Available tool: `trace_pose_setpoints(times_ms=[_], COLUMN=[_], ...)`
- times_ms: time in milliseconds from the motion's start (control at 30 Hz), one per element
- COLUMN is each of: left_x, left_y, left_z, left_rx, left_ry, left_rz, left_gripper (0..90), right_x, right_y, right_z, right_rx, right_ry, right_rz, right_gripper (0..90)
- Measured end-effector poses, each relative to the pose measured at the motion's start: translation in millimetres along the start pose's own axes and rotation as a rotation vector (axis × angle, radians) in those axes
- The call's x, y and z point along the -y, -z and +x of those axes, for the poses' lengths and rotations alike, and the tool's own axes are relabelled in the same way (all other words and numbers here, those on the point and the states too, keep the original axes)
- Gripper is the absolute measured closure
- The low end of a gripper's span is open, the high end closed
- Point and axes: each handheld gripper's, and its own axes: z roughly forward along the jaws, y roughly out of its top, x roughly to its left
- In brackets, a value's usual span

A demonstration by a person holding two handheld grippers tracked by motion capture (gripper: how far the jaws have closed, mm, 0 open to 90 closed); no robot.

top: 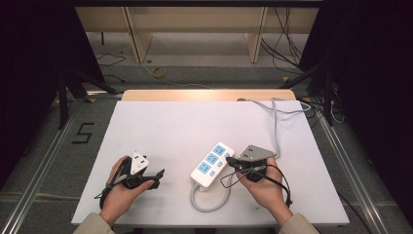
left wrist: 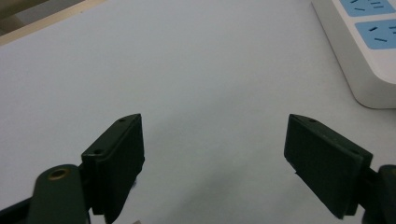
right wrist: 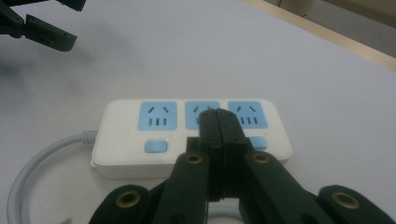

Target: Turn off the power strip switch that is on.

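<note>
A white table (top: 160, 126) bears a white power strip (top: 212, 165).

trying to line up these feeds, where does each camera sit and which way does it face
High view: above the person's side, facing forward and down on the table; both hands, left gripper, right gripper and the power strip show.
Left gripper view: rides the left gripper, looking along its open jaws over the table, strip at top right.
Right gripper view: rides the right gripper, its shut jaws over the strip; the left gripper shows at top left.
All three share the strip.
</note>
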Motion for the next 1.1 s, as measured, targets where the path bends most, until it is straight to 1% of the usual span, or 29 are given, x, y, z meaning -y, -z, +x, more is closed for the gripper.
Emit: trace_pose_setpoints(times_ms=[867,1100], left_x=[-0.2,-0.4], left_y=[-0.9,-1.1], left_z=[-0.5,-0.5], left_rx=[0.003,0.004], left_ry=[0.0,-0.004], left_rz=[0.001,0.002], left_gripper=[20.0,20.0], right_x=[-10.3,-12.4], right_y=[-12.2,-15.3], right_z=[7.3,9.2], right_rx=[-0.04,-0.054], right_ry=[0.031,0.027], right_rz=[0.037,0.053], right_gripper=[90.0,90.0])
